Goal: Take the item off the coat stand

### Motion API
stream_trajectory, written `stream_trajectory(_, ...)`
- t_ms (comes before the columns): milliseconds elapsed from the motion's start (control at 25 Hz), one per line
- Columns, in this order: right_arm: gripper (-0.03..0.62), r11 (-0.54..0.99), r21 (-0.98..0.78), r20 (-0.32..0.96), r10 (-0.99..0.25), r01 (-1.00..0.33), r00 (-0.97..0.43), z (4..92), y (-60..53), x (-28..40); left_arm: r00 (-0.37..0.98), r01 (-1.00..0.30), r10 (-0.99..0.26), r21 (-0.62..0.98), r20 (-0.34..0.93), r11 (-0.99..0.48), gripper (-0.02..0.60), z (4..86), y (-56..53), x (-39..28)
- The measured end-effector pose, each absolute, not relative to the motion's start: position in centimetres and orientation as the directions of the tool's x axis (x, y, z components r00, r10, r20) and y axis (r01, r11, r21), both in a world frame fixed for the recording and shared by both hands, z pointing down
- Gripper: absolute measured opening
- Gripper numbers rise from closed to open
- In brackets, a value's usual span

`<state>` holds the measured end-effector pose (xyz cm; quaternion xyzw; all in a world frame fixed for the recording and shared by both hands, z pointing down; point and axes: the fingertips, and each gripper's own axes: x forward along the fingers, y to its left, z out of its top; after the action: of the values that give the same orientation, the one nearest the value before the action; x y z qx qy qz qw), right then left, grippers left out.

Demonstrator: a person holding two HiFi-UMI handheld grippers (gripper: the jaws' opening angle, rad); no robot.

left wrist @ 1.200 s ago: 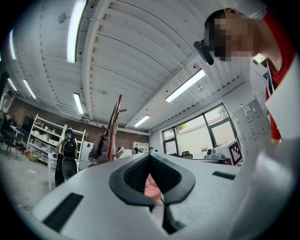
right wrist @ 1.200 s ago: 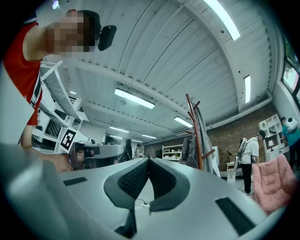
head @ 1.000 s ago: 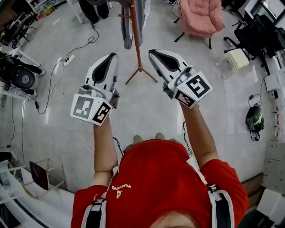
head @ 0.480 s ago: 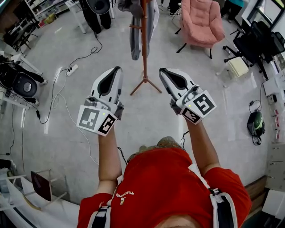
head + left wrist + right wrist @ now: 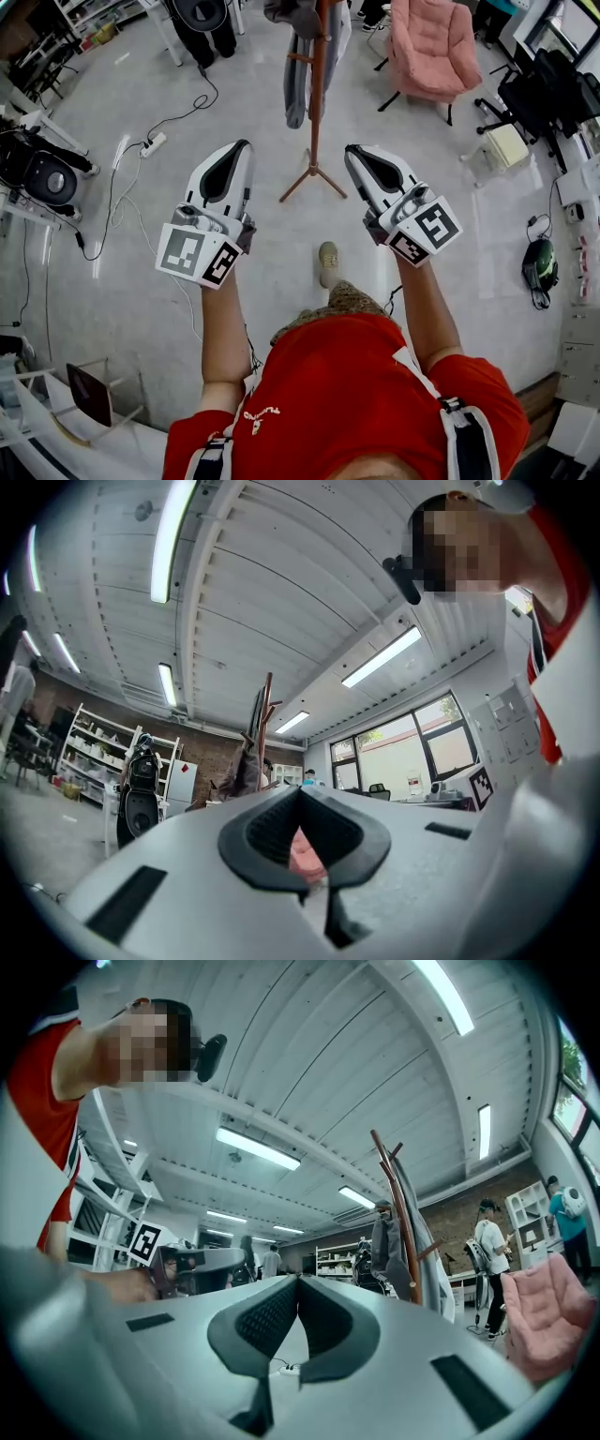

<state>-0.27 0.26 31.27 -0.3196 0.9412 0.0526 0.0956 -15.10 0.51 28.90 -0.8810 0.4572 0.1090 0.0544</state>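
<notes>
The left gripper (image 5: 240, 148) and the right gripper (image 5: 353, 152) are held up side by side, aimed at the far coat stand (image 5: 317, 103), likely lining up a reach. Both have their jaws pressed together and empty. The grey garment (image 5: 296, 84) hangs on the stand, well beyond them

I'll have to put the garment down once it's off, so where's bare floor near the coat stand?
Floor is bare from the feet of the coat stand back to the shoe, and right of it below the pink chair. Left is crowded: power strip and black gear.
</notes>
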Motion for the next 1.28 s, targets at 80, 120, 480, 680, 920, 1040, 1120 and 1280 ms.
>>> stream_trajectory(80,0.020,0.789,0.042,-0.226,-0.590,-0.613,-0.775,31.3,-1.3,-0.1,0.560,-0.818,-0.794,-0.005,-0.236,-0.575,0.009,28.9,-1.1,-14.9)
stream_trajectory(120,0.020,0.788,0.043,-0.236,-0.589,-0.614,-0.773,31.2,-2.2,0.1,0.561,-0.818,-0.794,-0.013,-0.233,-0.575,0.009,28.8,-2.0,-14.8)
stream_trajectory(480,0.020,0.785,0.079,-0.319,-0.564,-0.615,-0.761,28.3,-12.4,1.8,0.563,-0.822,-0.792,-0.062,-0.235,-0.566,0.009,25.7,-12.7,-13.3)
stream_trajectory(680,0.020,0.791,0.089,-0.328,-0.551,-0.605,-0.768,27.1,-18.5,3.2,0.529,-0.845,-0.811,-0.073,-0.250,-0.529,0.011,23.9,-19.7,-12.6)
stream_trajectory(920,0.020,0.810,0.093,-0.321,-0.525,-0.578,-0.788,27.3,-23.5,4.3,0.472,-0.879,-0.838,-0.073,-0.275,-0.471,0.014,22.5,-26.2,-12.6)
stream_trajectory(1040,0.020,0.817,0.086,-0.312,-0.521,-0.570,-0.795,27.8,-25.3,4.3,0.459,-0.887,-0.844,-0.080,-0.277,-0.455,0.041,21.7,-28.8,-12.9)
stream_trajectory(1120,0.020,0.819,0.083,-0.309,-0.520,-0.567,-0.796,28.0,-26.2,4.1,0.460,-0.887,-0.845,-0.087,-0.272,-0.454,0.082,21.2,-30.5,-13.1)
stream_trajectory(1280,0.020,0.809,0.092,-0.307,-0.532,-0.581,-0.789,27.7,-27.0,3.8,0.488,-0.872,-0.832,-0.099,-0.263,-0.480,0.143,19.7,-33.4,-13.5)
